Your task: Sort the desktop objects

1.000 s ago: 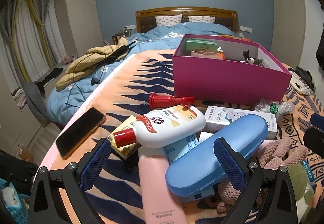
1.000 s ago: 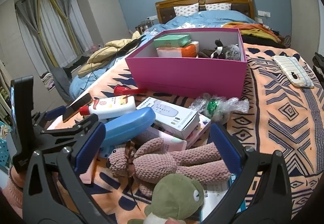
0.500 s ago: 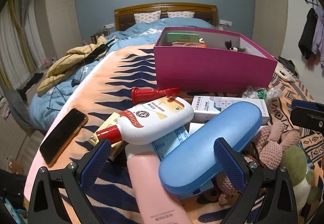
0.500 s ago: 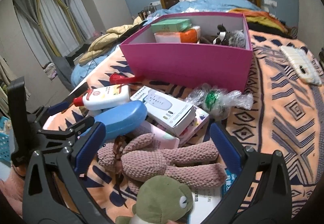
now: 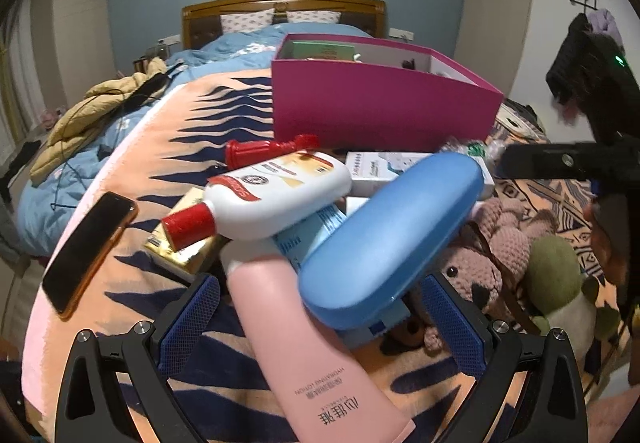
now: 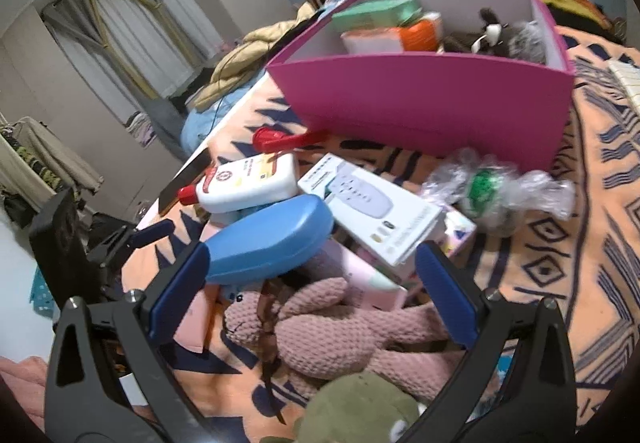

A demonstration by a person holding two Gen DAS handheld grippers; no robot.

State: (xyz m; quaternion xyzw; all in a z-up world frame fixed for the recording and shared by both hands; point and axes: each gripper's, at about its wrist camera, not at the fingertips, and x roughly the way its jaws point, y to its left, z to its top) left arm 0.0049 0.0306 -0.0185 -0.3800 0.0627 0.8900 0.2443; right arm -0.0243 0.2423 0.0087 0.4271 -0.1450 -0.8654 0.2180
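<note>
blue glasses case [image 5: 394,239] | centre frame, long axis toward upper right | we hold left tool [image 5: 320,323] spread, nearest | right tool [image 6: 312,295] spread

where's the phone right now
In the left wrist view the phone lies flat near the blanket's left edge, left of the red-capped white bottle and the gold box.

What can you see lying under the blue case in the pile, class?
Under the blue case lie the pink lotion tube, a light-blue printed packet and part of the pink knitted toy. Whatever sits beneath its middle is covered.
</note>
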